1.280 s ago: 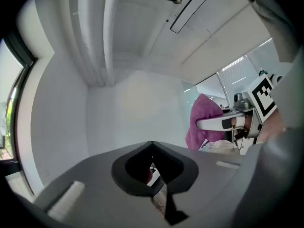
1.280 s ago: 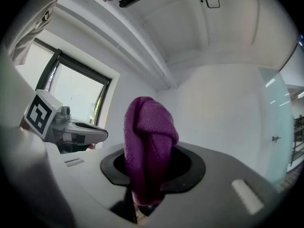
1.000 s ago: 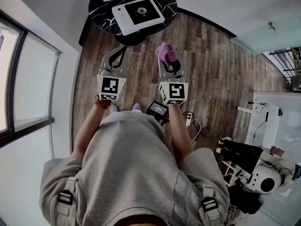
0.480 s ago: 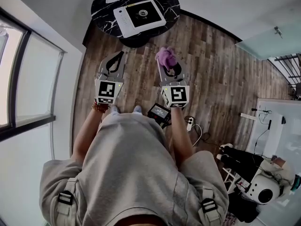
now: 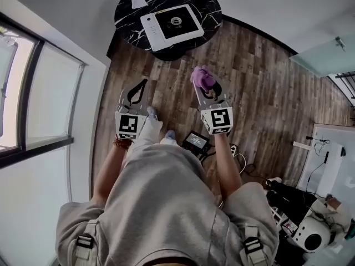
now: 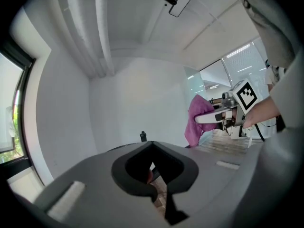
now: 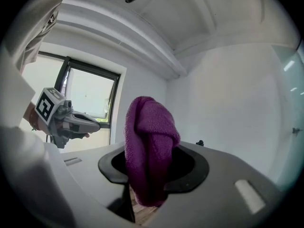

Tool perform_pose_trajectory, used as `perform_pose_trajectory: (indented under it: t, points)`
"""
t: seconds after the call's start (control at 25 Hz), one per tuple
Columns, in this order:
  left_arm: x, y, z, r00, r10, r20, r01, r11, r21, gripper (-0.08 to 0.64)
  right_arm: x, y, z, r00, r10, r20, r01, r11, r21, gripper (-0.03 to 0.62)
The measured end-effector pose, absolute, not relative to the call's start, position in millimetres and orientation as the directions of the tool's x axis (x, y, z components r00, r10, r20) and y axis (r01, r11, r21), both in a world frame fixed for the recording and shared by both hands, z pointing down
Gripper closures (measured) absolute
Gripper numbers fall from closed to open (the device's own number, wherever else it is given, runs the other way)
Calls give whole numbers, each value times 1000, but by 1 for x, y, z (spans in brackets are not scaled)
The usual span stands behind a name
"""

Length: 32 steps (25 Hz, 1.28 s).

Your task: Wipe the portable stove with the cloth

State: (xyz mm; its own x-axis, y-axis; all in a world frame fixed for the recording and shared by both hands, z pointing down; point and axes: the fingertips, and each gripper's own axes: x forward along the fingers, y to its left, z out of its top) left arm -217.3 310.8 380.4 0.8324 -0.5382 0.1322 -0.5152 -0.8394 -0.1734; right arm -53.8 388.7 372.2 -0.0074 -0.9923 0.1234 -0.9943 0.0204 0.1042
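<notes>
The purple cloth (image 5: 201, 77) stands bunched between the jaws of the right gripper (image 5: 203, 86). The jaws have just been spreading, yet they pinch its lower folds, so it rides at the claw's tip above the wood floor (image 5: 249, 82). The portable stove (image 5: 172, 25) sits on the round black table (image 5: 125, 18), well apart from both claws, and the left gripper (image 5: 143, 85), beside the right, is closed on nothing.

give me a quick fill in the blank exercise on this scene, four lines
1. The portable stove sits on a round table whose top is ___ with white veins.
2. The cloth is ___ in colour.
3. The left hand-held gripper has its jaws ___, with nothing between them.
4. The floor is made of ___ planks.

Missing words: black; purple; shut; wood
</notes>
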Motion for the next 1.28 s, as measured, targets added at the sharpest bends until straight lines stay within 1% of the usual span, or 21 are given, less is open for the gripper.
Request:
perform_pose_trajectory:
  t: [0.16,0.44,0.6,0.8,0.92,1.04,1.28]
  points:
    - [-204,284,391,830,-542,130,-526,-839,-143,558,-34,364,378,10,-988,152,-991,10,131,413]
    - [-164,232,397,869,-486,97,-478,-873,-93,558,-2,313,378,47,-975,215,-986,-10,167,414]
    - [-145,201,401,885,-455,99,-449,-890,-73,558,19,278,373,82,-972,218,-984,-45,170,414]
    - [-128,165,409,902,-420,94,-418,-907,-44,558,35,240,374,104,-952,288,-980,-49,191,422]
    - [-125,145,414,911,-402,93,-402,-916,-23,558,42,218,377,103,-939,329,-982,-43,185,422]
    - [-127,124,421,909,-409,78,-411,-912,4,558,49,200,383,114,-924,366,-981,-46,190,422]
    - [-133,95,439,894,-434,114,-440,-898,31,558,56,175,405,116,-903,414,-980,-37,193,422]
